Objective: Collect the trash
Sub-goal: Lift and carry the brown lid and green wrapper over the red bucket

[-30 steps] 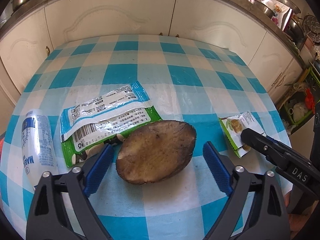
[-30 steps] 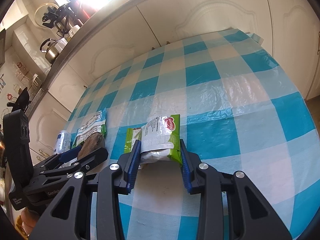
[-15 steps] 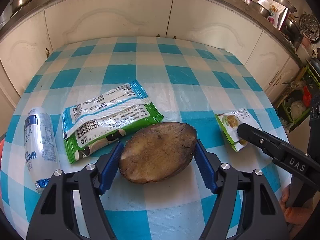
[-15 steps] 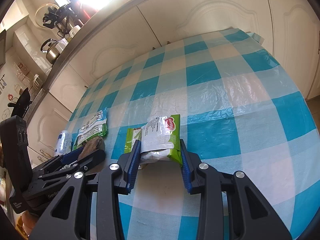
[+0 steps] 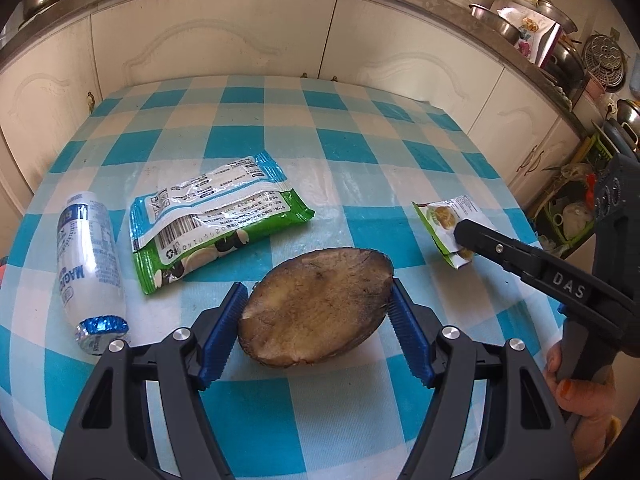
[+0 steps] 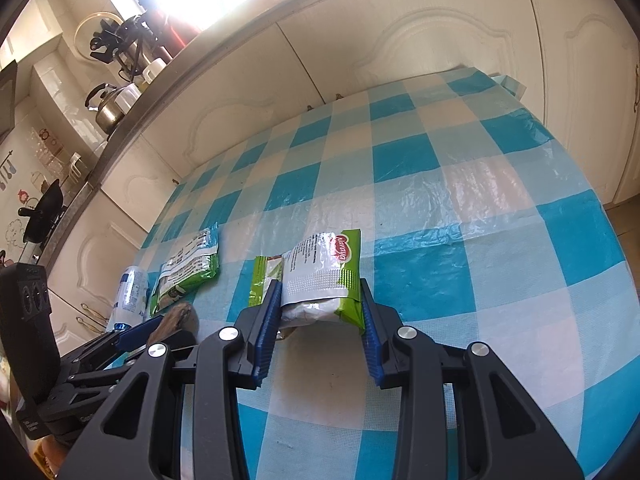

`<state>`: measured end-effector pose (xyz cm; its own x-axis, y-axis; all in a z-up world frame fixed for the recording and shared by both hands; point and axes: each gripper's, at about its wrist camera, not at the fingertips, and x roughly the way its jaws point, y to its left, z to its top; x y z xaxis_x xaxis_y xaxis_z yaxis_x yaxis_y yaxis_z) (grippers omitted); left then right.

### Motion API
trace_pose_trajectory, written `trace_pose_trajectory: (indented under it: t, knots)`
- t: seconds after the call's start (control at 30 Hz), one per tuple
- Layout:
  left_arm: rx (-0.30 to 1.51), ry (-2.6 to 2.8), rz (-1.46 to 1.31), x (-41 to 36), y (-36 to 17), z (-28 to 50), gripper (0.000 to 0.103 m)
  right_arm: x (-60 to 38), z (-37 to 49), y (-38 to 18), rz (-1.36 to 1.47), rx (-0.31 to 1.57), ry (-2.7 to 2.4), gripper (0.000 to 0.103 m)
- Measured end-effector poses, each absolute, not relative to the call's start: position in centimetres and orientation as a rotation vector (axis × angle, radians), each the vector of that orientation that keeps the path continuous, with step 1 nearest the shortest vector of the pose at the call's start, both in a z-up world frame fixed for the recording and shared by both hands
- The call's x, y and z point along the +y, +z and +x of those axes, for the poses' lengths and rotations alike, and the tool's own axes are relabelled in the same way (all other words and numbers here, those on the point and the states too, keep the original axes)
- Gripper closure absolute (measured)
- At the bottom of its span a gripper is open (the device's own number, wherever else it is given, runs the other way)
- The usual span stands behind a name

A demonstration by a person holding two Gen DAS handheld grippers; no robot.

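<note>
**A:** Trash lies in 4 pieces on the blue-and-white checked plastic tablecloth (image 5: 360, 148). Where do your grippers stand?

**B:** Your left gripper (image 5: 316, 320) is clamped on the brown, rough-skinned oval husk with a flat cut face (image 5: 320, 304); both blue ribbed pads (image 5: 222, 332) press its 2 sides, and the cut face looks up at the camera.

**A:** And the right one?

**B:** Your right gripper (image 6: 320, 320) grasps the small green-and-white crumpled snack packet (image 6: 324, 280) at its near end, a pad against each side. From the left wrist view, 1 black finger of that gripper lies across the same packet (image 5: 444, 220), near the table's right edge.

**A:** Is the packet off the cloth?

**B:** I cannot tell; its far end looks close to the surface.

**A:** What else is lying there?

**B:** You have 1 larger flat green-and-white foil wrapper with a barcode (image 5: 216, 224) just beyond the husk, to its left, lying flat. Beside that, further left, lies a white plastic bottle with blue print and a blue foil cap (image 5: 88, 268), on its side with the cap towards you. Wrapper and bottle are near each other but not touching.

**A:** Behind the table?

**B:** Cream cabinet doors (image 5: 216, 36) run right along its far edge.
</note>
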<state>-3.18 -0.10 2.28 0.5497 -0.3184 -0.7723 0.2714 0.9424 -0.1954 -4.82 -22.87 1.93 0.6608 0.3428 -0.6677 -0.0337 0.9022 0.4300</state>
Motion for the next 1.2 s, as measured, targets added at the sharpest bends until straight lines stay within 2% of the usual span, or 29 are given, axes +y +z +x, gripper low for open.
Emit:
trace_pose_trajectory:
  t: [0.6, 1.2]
  knots:
    - [0.858, -0.377, -0.101, 5.2, 4.6, -7.3, 0.032, -21.4, -6.2, 3.0, 0.323, 0.798, 0.15, 0.065]
    - [0.813, -0.294, -0.212, 15.0, 5.4, -10.0, 0.032, -14.6, -7.8, 7.8, 0.215, 0.75, 0.222, 0.065]
